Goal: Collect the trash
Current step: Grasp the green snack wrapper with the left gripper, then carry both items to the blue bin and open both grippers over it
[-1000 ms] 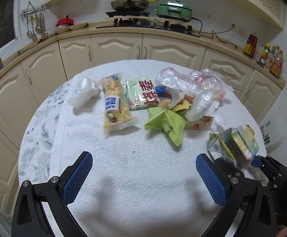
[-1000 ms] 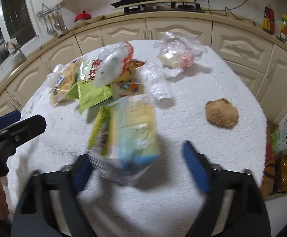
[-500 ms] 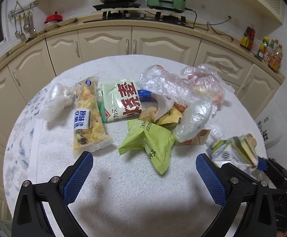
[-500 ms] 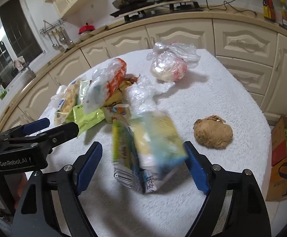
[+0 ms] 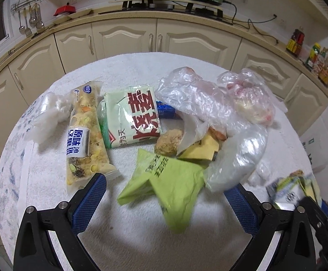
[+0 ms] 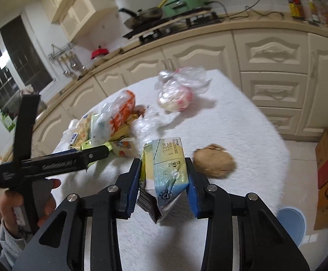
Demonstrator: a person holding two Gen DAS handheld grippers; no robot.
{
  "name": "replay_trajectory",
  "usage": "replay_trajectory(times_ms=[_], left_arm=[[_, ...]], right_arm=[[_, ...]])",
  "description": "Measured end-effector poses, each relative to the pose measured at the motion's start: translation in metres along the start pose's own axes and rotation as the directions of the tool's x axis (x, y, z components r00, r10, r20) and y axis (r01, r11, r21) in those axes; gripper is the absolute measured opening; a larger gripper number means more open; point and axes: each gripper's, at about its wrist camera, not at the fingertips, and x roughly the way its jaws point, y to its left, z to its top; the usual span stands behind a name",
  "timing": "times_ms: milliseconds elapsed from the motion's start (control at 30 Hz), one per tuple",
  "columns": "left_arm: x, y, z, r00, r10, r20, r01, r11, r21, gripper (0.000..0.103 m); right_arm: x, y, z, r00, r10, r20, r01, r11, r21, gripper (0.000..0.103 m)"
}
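Observation:
A crushed yellow and blue drink carton (image 6: 168, 169) stands between the pads of my right gripper (image 6: 164, 164). Its jaws are closing and both pads touch the carton's sides. The carton shows blurred at the right edge of the left wrist view (image 5: 292, 194). My left gripper (image 5: 165, 186) is open, low over a crumpled green wrapper (image 5: 164, 171) at the near edge of the trash pile. One of its fingers (image 6: 73, 159) crosses the right wrist view, held by a hand (image 6: 12, 201).
The round table (image 5: 141, 237) with a white cloth bears a noodle packet (image 5: 134, 117), a long snack pack (image 5: 84, 135), clear plastic bags (image 5: 197, 99) and a brown lump (image 6: 213, 163). A blue bin (image 6: 290, 221) and cardboard boxes (image 6: 326, 164) stand on the floor at right.
The right jaws widened, then closed onto the carton, which now stands upright between the pads. The left gripper came forward and lower, up to the green wrapper.

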Motion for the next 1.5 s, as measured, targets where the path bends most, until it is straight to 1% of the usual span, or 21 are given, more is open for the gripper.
replay_trajectory(times_ms=[33,67,100,133,200,233,300,433,567,667,767,867,967,1033,1100,1233,1300,1333,1367,1433,1500], left_arm=[[0.004,-0.001,0.002,1.0,0.007,-0.004,-0.007,1.0,0.003,0.098],[0.007,-0.003,0.003,1.0,0.01,-0.011,-0.01,1.0,0.008,0.088],[0.012,-0.003,0.003,1.0,0.005,-0.023,-0.004,1.0,0.013,0.073],[0.014,-0.004,0.003,0.999,-0.004,-0.033,0.005,1.0,0.01,0.066],[0.014,0.0,0.003,0.999,0.027,-0.019,-0.027,1.0,0.008,0.046],[0.014,0.002,0.002,1.0,0.023,-0.019,-0.023,1.0,0.009,0.046],[0.011,0.01,-0.002,1.0,-0.003,-0.017,0.003,1.0,-0.011,0.04],[-0.009,0.023,-0.017,1.0,-0.002,0.011,0.002,1.0,-0.018,0.037],[-0.038,0.021,-0.037,0.999,-0.017,0.052,0.017,1.0,-0.006,0.036],[-0.063,0.011,-0.052,0.996,-0.035,0.088,0.034,0.999,0.012,0.036],[-0.09,-0.003,-0.067,0.992,-0.064,0.108,0.058,0.997,0.059,0.036],[-0.11,-0.029,-0.08,0.986,-0.114,0.119,0.1,0.988,0.118,0.036],[-0.121,-0.059,-0.092,0.982,-0.156,0.108,0.135,0.974,0.181,0.036],[-0.127,-0.083,-0.1,0.978,-0.187,0.093,0.162,0.961,0.224,0.036],[-0.13,-0.106,-0.1,0.973,-0.214,0.084,0.186,0.947,0.263,0.036],[-0.126,-0.156,-0.101,0.96,-0.276,0.04,0.246,0.905,0.346,0.036],[-0.115,-0.184,-0.101,0.956,-0.294,0.003,0.269,0.881,0.389,0.036],[-0.11,-0.202,-0.106,0.953,-0.303,-0.017,0.282,0.864,0.416,0.036],[-0.104,-0.215,-0.105,0.953,-0.302,-0.034,0.287,0.855,0.433,0.036],[-0.085,-0.242,-0.106,0.948,-0.31,-0.078,0.31,0.829,0.466,0.036],[-0.065,-0.266,-0.106,0.944,-0.307,-0.117,0.324,0.811,0.488,0.036]], right_arm=[[0.0,-0.002,-0.001,1.0,0.001,0.002,-0.001,1.0,0.006,0.037],[0.0,-0.003,-0.003,1.0,0.002,-0.002,-0.002,1.0,0.01,0.037],[0.001,-0.004,-0.003,1.0,0.01,-0.005,-0.01,1.0,0.016,0.037],[0.001,-0.006,-0.003,1.0,0.012,-0.004,-0.012,1.0,0.018,0.037],[0.001,-0.006,-0.004,1.0,0.011,-0.003,-0.011,1.0,0.017,0.037],[0.001,-0.007,-0.005,1.0,0.013,-0.003,-0.013,1.0,0.018,0.037],[0.001,-0.007,-0.006,1.0,0.018,-0.004,-0.018,1.0,0.021,0.037],[-0.003,-0.004,-0.01,0.999,0.04,-0.002,-0.04,0.999,0.027,0.037],[-0.014,0.001,-0.014,0.998,0.061,0.014,-0.061,0.997,0.036,0.036],[-0.029,0.008,-0.017,0.997,0.073,0.03,-0.074,0.997,0.028,0.036],[-0.044,0.01,-0.021,0.996,0.077,0.042,-0.077,0.997,0.017,0.036],[-0.057,0.005,-0.025,0.996,0.076,0.056,-0.078,0.997,0.029,0.036],[-0.076,-0.006,-0.03,0.994,0.067,0.086,-0.071,0.996,0.049,0.036],[-0.092,-0.016,-0.033,0.993,0.044,0.11,-0.051,0.997,0.061,0.036],[-0.11,-0.031,-0.036,0.991,0.014,0.132,-0.025,0.996,0.081,0.036],[-0.149,-0.074,-0.047,0.981,-0.091,0.17,0.066,0.987,0.147,0.036],[-0.161,-0.097,-0.053,0.973,-0.155,0.169,0.124,0.976,0.182,0.036],[-0.166,-0.111,-0.057,0.969,-0.187,0.164,0.152,0.967,0.204,0.035],[-0.168,-0.125,-0.061,0.965,-0.214,0.155,0.176,0.958,0.225,0.036],[-0.168,-0.148,-0.069,0.955,-0.267,0.133,0.227,0.94,0.256,0.036],[-0.161,-0.173,-0.077,0.945,-0.312,0.101,0.273,0.918,0.288,0.036]])
